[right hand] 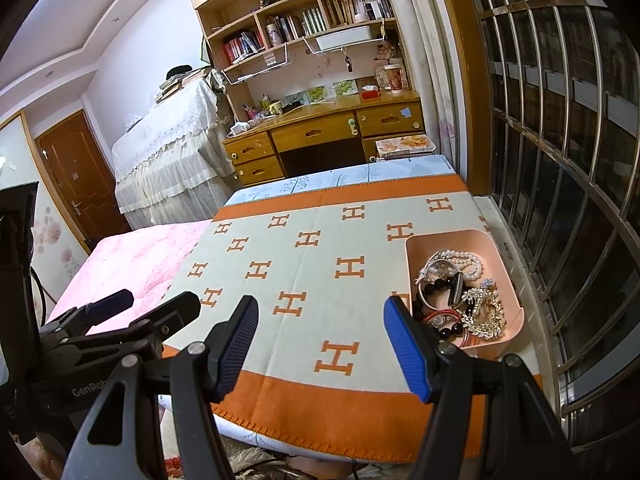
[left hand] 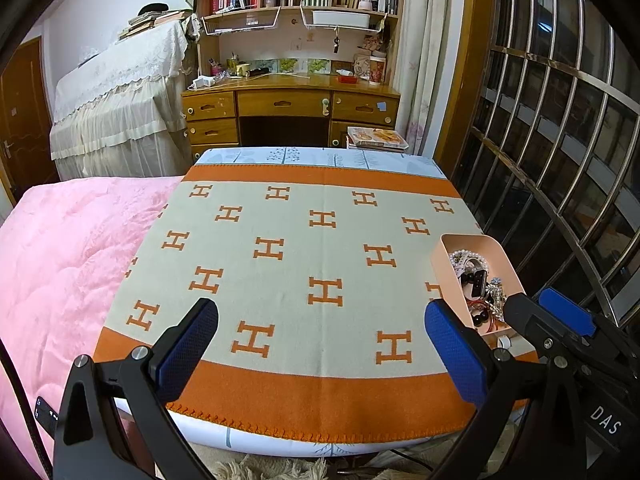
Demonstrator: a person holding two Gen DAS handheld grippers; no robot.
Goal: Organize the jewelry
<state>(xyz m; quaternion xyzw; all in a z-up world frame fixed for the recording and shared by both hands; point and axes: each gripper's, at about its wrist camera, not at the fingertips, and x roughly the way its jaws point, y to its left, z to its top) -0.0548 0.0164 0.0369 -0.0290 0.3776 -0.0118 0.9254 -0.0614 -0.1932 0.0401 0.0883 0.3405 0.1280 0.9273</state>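
Note:
A pink tray [right hand: 448, 234] stands on the right side of an orange and cream H-patterned blanket [right hand: 320, 264]. In it lies a heap of jewelry: a pearl strand [right hand: 460, 258], black beads [right hand: 434, 290] and a sparkling rhinestone piece [right hand: 482, 314]. My right gripper [right hand: 322, 344] hovers open over the blanket's near edge, with its right finger just left of the tray and nothing between its pads. My left gripper [left hand: 320, 344] is open too, over the blanket's near middle, and holds nothing. The tray [left hand: 439, 256] is at the right of the left wrist view, with the right gripper [left hand: 538, 310] beside it.
A pink quilt [left hand: 68, 264] covers the bed left of the blanket. A metal window grille [right hand: 560, 200] runs close along the right side past the tray. A wooden desk [left hand: 288, 100] with a bookshelf stands beyond the far edge. A lace-covered piece of furniture [left hand: 120, 108] is at the back left.

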